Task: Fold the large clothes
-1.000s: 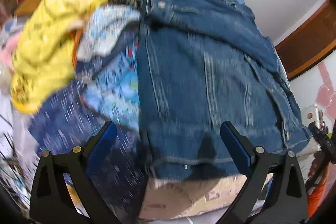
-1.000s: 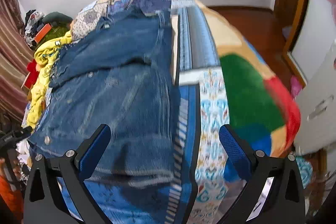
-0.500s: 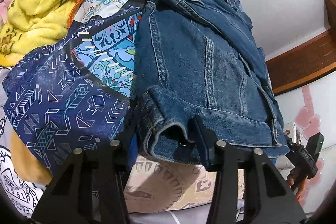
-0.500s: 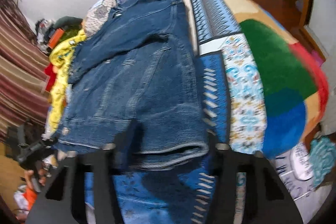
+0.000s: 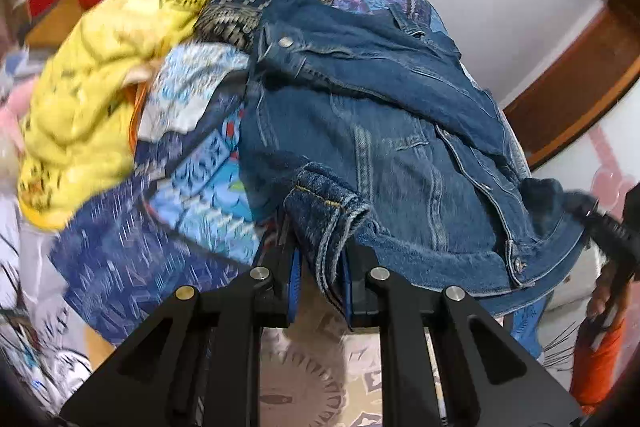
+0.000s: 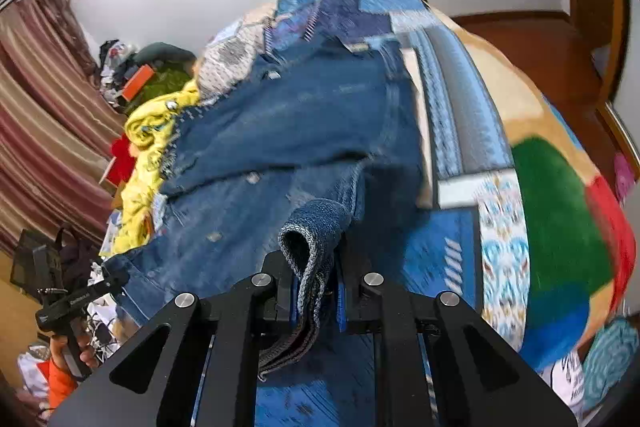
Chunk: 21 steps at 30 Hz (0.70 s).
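A blue denim jacket (image 5: 380, 147) lies spread on a patchwork bed cover (image 5: 180, 227). The jaws of my left gripper (image 5: 320, 267) are closing on the jacket's bunched bottom hem, and the blue pads press the folded denim. In the right wrist view, the same jacket (image 6: 300, 131) rises toward my right gripper (image 6: 316, 283). Its jaws are closing tight on the other hem corner, with a denim loop sticking up between the fingers. Both corners are lifted off the cover. The opposite gripper shows at the edge of each view.
A crumpled yellow garment (image 5: 100, 87) and other clothes are heaped on the left of the bed. The bed cover (image 6: 460, 131) runs right to green and red patches. Striped curtains (image 6: 40, 107) hang at the left, and a wooden floor (image 6: 540, 47) lies beyond the bed.
Both grippers went from wide open over the jacket's bottom hem to closed on it. Each has since lifted its hem corner a little, bunching the denim.
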{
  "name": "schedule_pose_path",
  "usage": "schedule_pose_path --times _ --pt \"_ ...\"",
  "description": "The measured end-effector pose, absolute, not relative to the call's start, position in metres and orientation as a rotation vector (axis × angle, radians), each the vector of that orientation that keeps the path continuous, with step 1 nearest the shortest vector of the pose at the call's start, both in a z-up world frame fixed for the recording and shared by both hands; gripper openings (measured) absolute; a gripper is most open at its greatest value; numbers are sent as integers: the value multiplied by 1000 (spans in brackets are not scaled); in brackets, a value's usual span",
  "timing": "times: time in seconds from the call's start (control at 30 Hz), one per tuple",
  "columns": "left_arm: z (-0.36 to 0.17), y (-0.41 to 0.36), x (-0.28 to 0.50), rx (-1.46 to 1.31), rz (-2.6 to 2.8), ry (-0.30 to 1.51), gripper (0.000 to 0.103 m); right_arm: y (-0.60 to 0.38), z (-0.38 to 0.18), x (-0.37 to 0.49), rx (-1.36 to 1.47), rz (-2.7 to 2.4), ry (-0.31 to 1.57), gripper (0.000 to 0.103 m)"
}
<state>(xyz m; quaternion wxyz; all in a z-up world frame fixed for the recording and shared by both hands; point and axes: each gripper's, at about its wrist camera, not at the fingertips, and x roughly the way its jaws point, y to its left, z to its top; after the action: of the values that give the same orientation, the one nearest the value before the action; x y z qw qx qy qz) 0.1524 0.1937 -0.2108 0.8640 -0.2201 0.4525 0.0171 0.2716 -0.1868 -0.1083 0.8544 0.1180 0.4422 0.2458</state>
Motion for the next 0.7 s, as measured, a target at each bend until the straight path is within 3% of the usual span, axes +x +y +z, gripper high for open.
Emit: schedule_pose_path --times 0.3,0.7 --pt "-178 201 184 -441 9 847 10 -175 -90 291 235 557 870 12" --pt "-95 240 321 -371 78 642 9 -152 -19 405 147 479 663 11"
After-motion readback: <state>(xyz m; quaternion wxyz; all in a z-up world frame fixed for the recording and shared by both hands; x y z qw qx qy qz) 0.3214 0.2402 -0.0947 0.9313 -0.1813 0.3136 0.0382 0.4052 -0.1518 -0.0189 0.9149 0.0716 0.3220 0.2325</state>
